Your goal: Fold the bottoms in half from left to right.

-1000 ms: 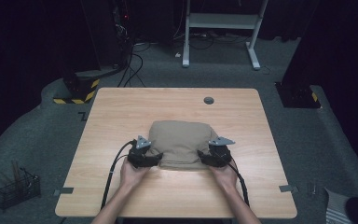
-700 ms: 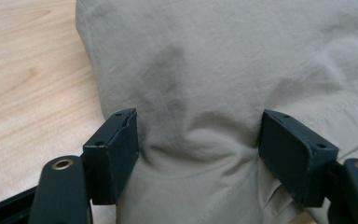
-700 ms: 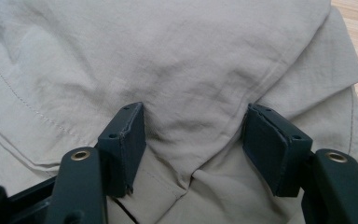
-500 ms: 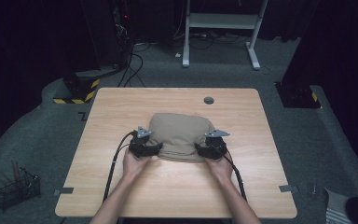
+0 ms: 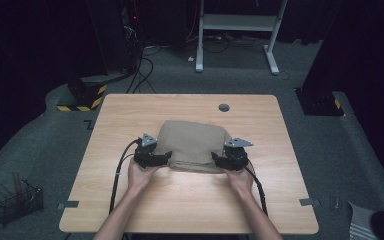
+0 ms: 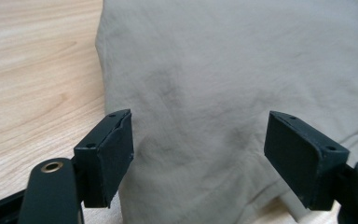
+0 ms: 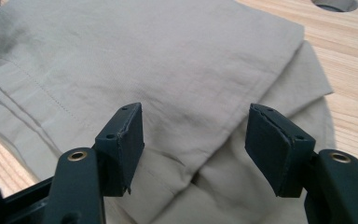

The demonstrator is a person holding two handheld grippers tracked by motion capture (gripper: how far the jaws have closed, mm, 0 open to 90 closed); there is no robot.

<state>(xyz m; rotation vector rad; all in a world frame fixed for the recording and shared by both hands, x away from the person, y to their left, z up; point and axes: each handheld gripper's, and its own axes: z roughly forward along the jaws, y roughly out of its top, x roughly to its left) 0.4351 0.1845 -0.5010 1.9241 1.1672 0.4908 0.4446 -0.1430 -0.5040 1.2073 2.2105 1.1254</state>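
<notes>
Near the table (image 5: 130, 210) middle, folded cloth (image 5: 195, 142), my left gripper (image 5: 166, 157) at its left edge, jaws wide, just opening, my right gripper (image 5: 216, 160) at its right edge, jaws wide, nothing held.

The folded cloth (image 5: 195, 145) lies in the middle of the bench (image 5: 130, 110). The left claw (image 5: 166, 157) sits at its lower left corner, the right claw (image 5: 216, 160) at its lower right. A round hole (image 5: 224, 107) is behind the cloth.

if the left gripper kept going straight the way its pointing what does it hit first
Most likely the folded beige cloth. The left gripper has its jaws open, just widened, with the fabric lying right ahead between and beyond them; depth is hard to judge, but nothing else lies in that line.
</notes>
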